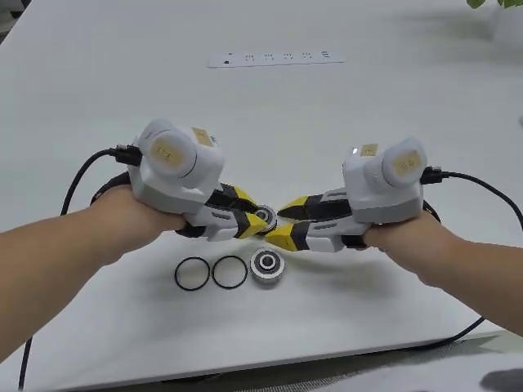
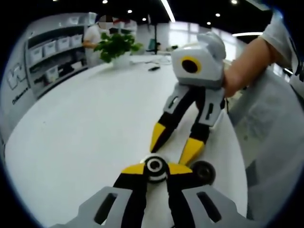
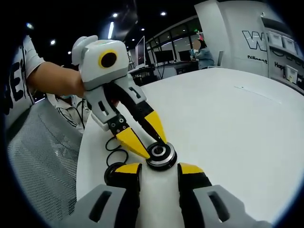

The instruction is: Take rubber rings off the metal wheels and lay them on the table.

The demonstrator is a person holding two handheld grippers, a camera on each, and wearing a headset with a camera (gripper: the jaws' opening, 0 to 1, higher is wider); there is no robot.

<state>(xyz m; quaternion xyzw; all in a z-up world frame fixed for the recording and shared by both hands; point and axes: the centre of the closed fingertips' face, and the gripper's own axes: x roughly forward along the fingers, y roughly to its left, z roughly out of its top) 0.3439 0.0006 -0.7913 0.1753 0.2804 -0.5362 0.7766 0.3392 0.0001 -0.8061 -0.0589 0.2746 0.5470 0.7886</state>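
My left gripper (image 1: 259, 219) is shut on a small metal wheel (image 1: 264, 216) with a black rubber ring around it, held just above the table. The left gripper view has that wheel (image 2: 155, 164) between its own yellow tips. My right gripper (image 1: 282, 224) faces it from the right, open, its tips above and below the wheel's near side. From the right gripper view, the wheel (image 3: 161, 155) sits just ahead of the spread jaws, pinched by the left gripper (image 3: 151, 145). Two loose black rubber rings (image 1: 192, 273) (image 1: 230, 272) lie on the table in front.
A second metal wheel (image 1: 267, 265) lies flat beside the loose rings, under both grippers. A white power strip (image 1: 275, 58) lies far back on the white table (image 1: 327, 122). Black cables trail from both grippers. The table's front edge (image 1: 286, 357) is close.
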